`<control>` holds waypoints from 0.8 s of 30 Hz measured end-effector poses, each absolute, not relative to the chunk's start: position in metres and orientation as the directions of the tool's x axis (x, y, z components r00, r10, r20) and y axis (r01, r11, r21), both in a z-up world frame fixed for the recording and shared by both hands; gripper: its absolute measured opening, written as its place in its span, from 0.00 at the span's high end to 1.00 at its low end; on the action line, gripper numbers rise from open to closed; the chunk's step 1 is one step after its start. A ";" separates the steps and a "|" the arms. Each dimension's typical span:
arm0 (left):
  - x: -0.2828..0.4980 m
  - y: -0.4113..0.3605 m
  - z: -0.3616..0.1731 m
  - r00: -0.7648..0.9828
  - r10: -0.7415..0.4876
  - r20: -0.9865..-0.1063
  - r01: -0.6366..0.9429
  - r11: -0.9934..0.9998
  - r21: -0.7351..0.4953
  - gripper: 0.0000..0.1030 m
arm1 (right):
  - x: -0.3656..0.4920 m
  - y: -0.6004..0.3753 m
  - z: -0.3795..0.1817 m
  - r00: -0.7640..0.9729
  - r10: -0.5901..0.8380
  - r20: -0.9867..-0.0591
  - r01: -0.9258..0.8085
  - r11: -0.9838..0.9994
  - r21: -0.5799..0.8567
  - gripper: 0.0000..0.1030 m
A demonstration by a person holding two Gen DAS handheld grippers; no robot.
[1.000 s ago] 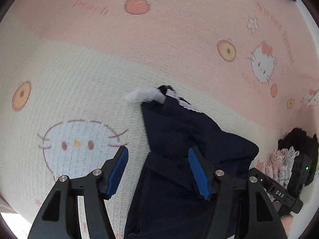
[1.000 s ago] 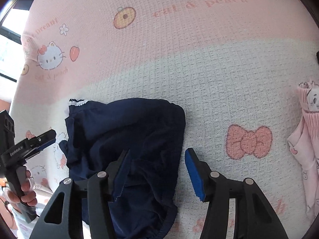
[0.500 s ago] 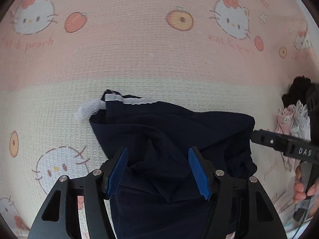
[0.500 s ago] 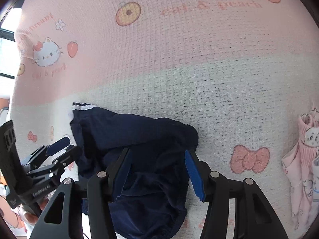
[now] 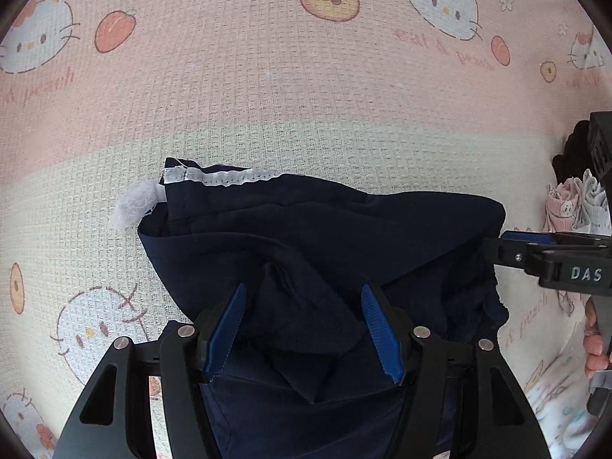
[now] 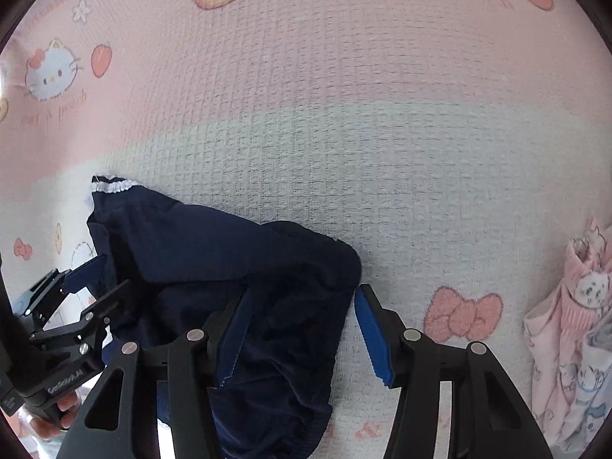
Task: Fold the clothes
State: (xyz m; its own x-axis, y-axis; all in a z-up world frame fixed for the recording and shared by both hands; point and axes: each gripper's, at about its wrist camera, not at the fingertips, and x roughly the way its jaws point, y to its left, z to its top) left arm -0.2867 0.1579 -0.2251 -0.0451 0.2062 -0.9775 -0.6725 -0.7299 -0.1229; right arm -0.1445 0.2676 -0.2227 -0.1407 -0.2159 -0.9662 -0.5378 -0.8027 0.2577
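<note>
1. A pink and cream waffle-weave blanket (image 5: 306,88) printed with cartoon cats and peaches covers the whole surface.
2. At the lower centre of both views lies a crumpled navy garment (image 5: 325,237), its white-trimmed edge (image 5: 225,178) toward the upper left.
3. The left gripper (image 5: 302,329) hangs over the garment's raised fold, jaws apart and holding nothing, likely picking a grasp point.
4. The right gripper (image 6: 302,329) straddles the garment's right edge, likewise parted and empty.
5. Pink printed clothes (image 6: 573,325) wait at the far right.

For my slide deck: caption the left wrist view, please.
Open left gripper poised over a crumpled navy garment on a cartoon-cat blanket.
</note>
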 end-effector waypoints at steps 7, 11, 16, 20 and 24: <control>-0.281 0.188 -0.255 -0.066 0.141 -0.988 -0.744 -0.667 -0.045 0.42 | -0.156 0.265 -0.227 -0.156 -0.169 -0.973 -0.515 -0.827 0.226 0.47; -0.282 0.185 -0.263 -0.113 0.152 -0.982 -0.730 -0.683 -0.022 0.42 | -0.161 0.264 -0.227 -0.139 -0.137 -0.981 -0.522 -0.832 0.191 0.47; -0.286 0.176 -0.263 -0.145 0.177 -0.973 -0.722 -0.692 -0.019 0.48 | -0.166 0.250 -0.228 -0.131 -0.085 -0.988 -0.516 -0.845 0.141 0.47; -0.286 0.167 -0.262 -0.157 0.197 -0.968 -0.739 -0.673 -0.018 0.73 | -0.176 0.227 -0.229 -0.117 -0.016 -0.993 -0.449 -0.891 0.068 0.77; -0.286 0.158 -0.260 -0.190 0.215 -0.958 -0.758 -0.652 0.004 0.84 | -0.180 0.211 -0.228 -0.123 0.031 -0.992 -0.407 -0.913 0.022 0.90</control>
State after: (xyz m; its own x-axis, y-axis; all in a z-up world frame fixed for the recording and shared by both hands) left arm -0.2863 0.1579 -0.2596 -0.1899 0.2147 -0.9580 -0.7584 -0.6517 0.0042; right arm -0.1798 0.2109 -0.2277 -0.1232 0.0312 -0.9919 -0.4067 -0.9133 0.0218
